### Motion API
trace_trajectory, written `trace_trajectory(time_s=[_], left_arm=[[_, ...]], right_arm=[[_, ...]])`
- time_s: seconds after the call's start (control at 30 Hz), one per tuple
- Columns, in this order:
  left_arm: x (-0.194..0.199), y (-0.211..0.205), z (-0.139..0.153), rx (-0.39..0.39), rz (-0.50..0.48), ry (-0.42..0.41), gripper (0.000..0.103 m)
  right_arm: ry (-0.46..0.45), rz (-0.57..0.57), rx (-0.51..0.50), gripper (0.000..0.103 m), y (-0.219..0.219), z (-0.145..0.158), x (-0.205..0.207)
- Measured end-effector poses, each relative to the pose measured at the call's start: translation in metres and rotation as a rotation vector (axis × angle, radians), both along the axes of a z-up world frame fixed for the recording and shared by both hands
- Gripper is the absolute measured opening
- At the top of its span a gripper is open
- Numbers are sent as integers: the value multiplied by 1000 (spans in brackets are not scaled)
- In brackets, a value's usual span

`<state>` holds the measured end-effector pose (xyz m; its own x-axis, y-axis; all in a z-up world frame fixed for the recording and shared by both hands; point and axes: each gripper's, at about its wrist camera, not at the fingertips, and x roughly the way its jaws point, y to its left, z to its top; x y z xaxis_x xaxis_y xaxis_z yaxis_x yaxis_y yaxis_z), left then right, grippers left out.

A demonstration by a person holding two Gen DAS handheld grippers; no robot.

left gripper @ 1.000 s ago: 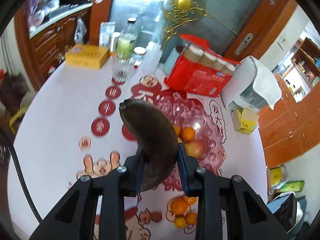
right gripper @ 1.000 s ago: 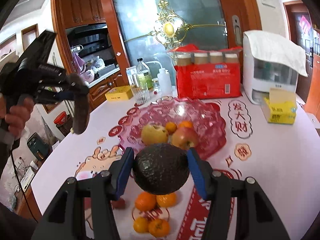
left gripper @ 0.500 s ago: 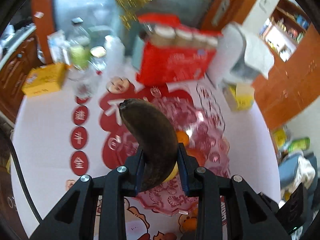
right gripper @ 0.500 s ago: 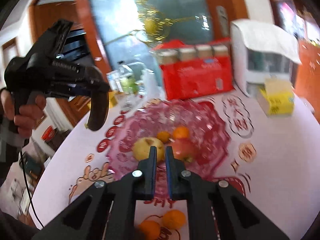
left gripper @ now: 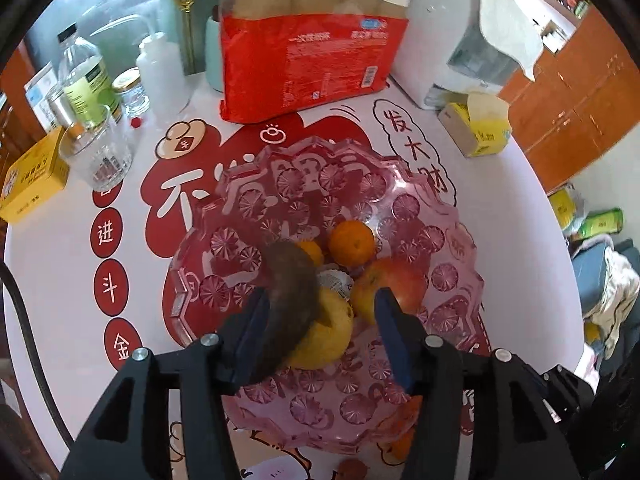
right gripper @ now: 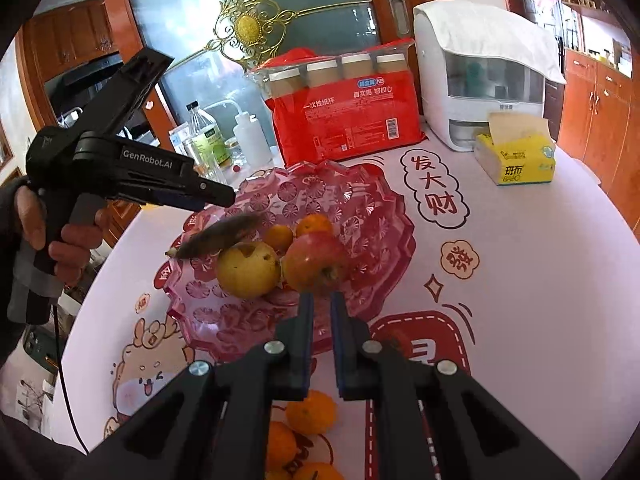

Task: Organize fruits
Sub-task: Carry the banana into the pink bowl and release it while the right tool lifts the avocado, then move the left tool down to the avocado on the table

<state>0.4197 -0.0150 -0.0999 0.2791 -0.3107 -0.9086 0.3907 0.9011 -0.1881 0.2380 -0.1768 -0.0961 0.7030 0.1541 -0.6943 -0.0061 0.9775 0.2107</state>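
Note:
A dark, overripe banana (left gripper: 290,292) rests on a yellow pear (left gripper: 328,340) inside the pink glass bowl (left gripper: 248,184). My left gripper (left gripper: 322,300) points down over it, jaws opening. The banana leans by the left finger and the right pad stands clear of it. From the right wrist, the banana (right gripper: 224,234) lies across the pear (right gripper: 248,268) just under the left gripper (right gripper: 224,196). A red apple (right gripper: 316,260) and tangerines (right gripper: 316,224) share the bowl (right gripper: 360,184). My right gripper (right gripper: 322,300) is shut and empty at the bowl's near rim. Loose tangerines (right gripper: 310,412) lie below it.
Behind the bowl stand a red pack of paper cups (left gripper: 304,52), a white appliance (right gripper: 480,80) and a yellow tissue box (right gripper: 516,160). A glass (left gripper: 96,156), bottles (left gripper: 84,76) and a yellow box (left gripper: 32,176) sit at the left. A hand (right gripper: 68,240) holds the left gripper.
My left gripper came down over the bowl and let go of the banana, which now lies on the pear. My right gripper shut; the avocado it held is no longer in view.

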Motion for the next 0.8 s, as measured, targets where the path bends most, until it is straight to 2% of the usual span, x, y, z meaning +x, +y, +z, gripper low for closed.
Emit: trace_trajectory(time_s=[0.33, 0.67, 0.77, 0.8], left_arm=[[-18, 9, 21, -23, -17, -39, 68], [-71, 49, 46, -78, -25, -46, 70], [-91, 56, 48, -77, -43, -56, 73], [-96, 58, 47, -77, -48, -56, 74]], right_arm=[[18, -21, -14, 9, 5, 4, -14], [25, -51, -30, 10, 16, 14, -48], [30, -68, -34, 19, 20, 13, -61], [36, -78, -34, 25, 21, 11, -66]])
